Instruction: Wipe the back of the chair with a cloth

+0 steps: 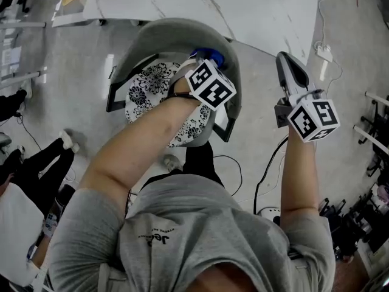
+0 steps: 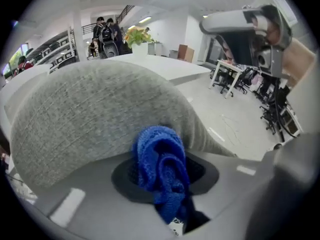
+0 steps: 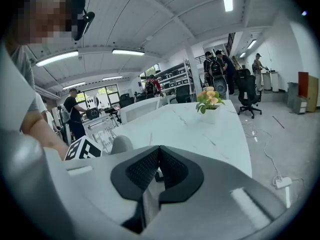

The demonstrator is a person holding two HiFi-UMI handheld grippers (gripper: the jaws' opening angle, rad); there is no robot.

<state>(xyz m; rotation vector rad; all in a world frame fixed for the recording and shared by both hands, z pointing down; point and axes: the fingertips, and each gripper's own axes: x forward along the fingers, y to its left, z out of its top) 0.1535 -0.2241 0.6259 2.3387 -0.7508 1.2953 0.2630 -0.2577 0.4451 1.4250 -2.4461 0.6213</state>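
Note:
The chair has a curved grey fabric back point(image 1: 182, 32) and a black-and-white patterned seat cushion point(image 1: 152, 87). My left gripper point(image 1: 209, 62) is shut on a blue cloth point(image 1: 214, 56) at the inner right side of the chair back. In the left gripper view the bunched cloth point(image 2: 162, 169) sits between the jaws and rests against the grey back point(image 2: 95, 119). My right gripper point(image 1: 284, 58) hangs to the right of the chair, over the floor. Its jaws point(image 3: 159, 151) are shut with nothing between them.
A white marble table point(image 1: 182, 5) stands just beyond the chair, with a potted plant point(image 3: 210, 101) on it. A power strip point(image 1: 324, 52) and cables lie on the floor at right. A seated person's legs point(image 1: 36, 157) are at left. Office chairs stand at far right.

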